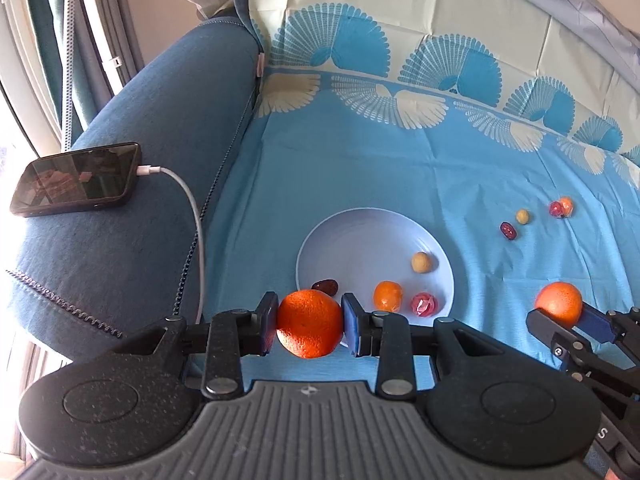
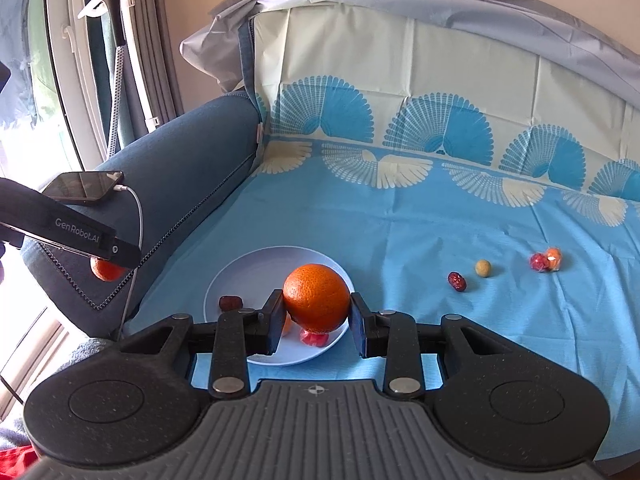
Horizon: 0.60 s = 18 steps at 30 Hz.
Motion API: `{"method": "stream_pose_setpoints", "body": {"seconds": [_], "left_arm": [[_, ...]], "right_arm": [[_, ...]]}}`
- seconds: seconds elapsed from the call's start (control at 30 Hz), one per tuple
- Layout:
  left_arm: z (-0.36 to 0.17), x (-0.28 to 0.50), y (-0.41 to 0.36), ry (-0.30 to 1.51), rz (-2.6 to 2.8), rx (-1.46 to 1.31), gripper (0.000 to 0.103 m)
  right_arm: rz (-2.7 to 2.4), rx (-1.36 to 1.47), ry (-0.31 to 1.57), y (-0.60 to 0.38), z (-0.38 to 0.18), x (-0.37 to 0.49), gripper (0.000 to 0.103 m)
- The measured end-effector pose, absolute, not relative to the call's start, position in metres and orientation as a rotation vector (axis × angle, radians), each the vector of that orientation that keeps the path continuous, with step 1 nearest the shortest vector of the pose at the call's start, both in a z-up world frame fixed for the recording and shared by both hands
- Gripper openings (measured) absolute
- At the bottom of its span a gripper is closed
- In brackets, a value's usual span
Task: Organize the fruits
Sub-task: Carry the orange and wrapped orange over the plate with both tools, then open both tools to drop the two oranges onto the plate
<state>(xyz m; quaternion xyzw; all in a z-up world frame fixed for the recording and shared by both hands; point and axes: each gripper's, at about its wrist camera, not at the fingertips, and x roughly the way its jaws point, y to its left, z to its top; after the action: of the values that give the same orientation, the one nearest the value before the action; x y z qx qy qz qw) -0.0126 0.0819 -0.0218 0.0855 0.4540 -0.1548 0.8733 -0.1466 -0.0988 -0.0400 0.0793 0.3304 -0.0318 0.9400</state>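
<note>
**Two oranges clamped, one in each gripper, at the fruit plate**

The left gripper (image 1: 309, 322) is clamping an orange (image 1: 309, 323) between its two blue pads, both pads pressing on the fruit's sides, the orange hanging at the near rim of the pale blue plate (image 1: 360, 232); the right gripper (image 2: 316, 316) is likewise gripping a second orange (image 2: 316, 298), its fingers closing on either side, the fruit hanging over the near half of the same plate (image 2: 256, 276).

In the left wrist view the plate is holding a dark red date (image 1: 326, 286) at its left edge, a small orange fruit in clear wrap (image 1: 387, 296), a red wrapped piece (image 1: 425, 305) just beside it, and a small yellow-tan ball (image 1: 422, 262) further back; the right gripper (image 1: 560, 316) with its orange (image 1: 558, 301) is showing at the right.

Well apart on the blue patterned cloth (image 1: 360, 168), another date (image 1: 509, 231), another tan ball (image 1: 522, 216) and a wrapped red-and-orange pair (image 1: 561, 207) are lying in a loose row.

On the blue sofa arm (image 1: 140, 200) a phone (image 1: 76, 178) is lying, a white cable (image 1: 192, 208) plugged into it.
</note>
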Motion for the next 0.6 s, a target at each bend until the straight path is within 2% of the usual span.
{"method": "stream_pose_setpoints", "body": {"seconds": [0.6], "left_arm": [[-0.119, 0.102, 0.014, 1.009, -0.372, 0.247, 0.037]], "right_arm": [[-0.001, 0.116, 0.807, -0.105, -0.123, -0.024, 0.035]]}}
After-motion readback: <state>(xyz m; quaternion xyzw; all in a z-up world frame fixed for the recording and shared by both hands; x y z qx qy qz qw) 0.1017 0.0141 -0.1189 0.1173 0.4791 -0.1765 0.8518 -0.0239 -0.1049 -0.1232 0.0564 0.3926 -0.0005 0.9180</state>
